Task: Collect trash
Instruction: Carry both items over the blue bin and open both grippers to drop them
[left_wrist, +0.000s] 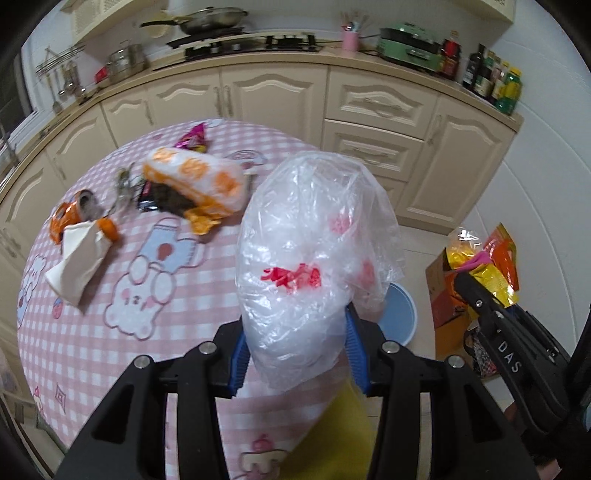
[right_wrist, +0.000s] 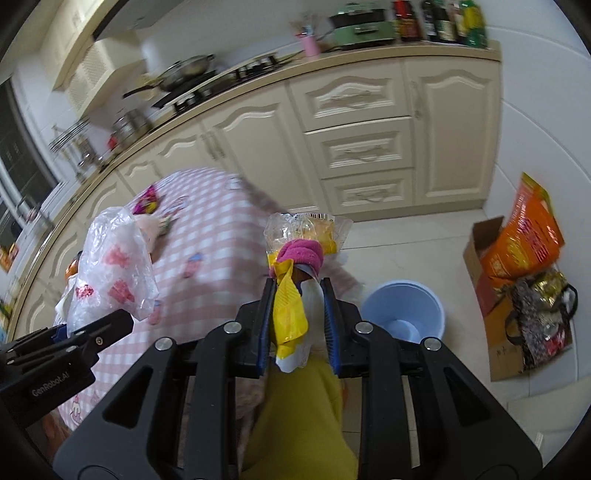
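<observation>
Two handheld grippers carry rubbish away from a round bench covered in a pink checked cloth (left_wrist: 173, 354), the landmark for this kitchen clean-up. The left gripper (left_wrist: 295, 354) is clenched on a crumpled clear plastic bag with red print (left_wrist: 314, 251), held up over the near edge of the bench. The right gripper (right_wrist: 297, 325), just off the bench's edge and over the floor, has its fingers clamped on a bunch of yellow, white and pink wrappers with a clear packet on top (right_wrist: 299, 258).

A pale blue round plastic bin (right_wrist: 402, 314) stands on the floor beside the bench, just past the right gripper and apart from its load; what can be seen of its inside looks bare. Judging from that, both loads are lifted but not yet dropped.

Plenty is left on the bench: an orange-and-white patterned plastic bag (left_wrist: 199, 181) near its middle, a black packet (left_wrist: 162, 195) touching that bag, a crushed orange can (left_wrist: 77, 218) and crumpled white paper (left_wrist: 77, 258) toward the bench's left side, and a purple foil wrapper (left_wrist: 194, 138) at its far edge.

The clearing appears to be roughly at an early to middle stage. An open cardboard box stuffed with orange and gold bags (right_wrist: 517, 295) sits on the floor well beyond the bin, away from the bench.
</observation>
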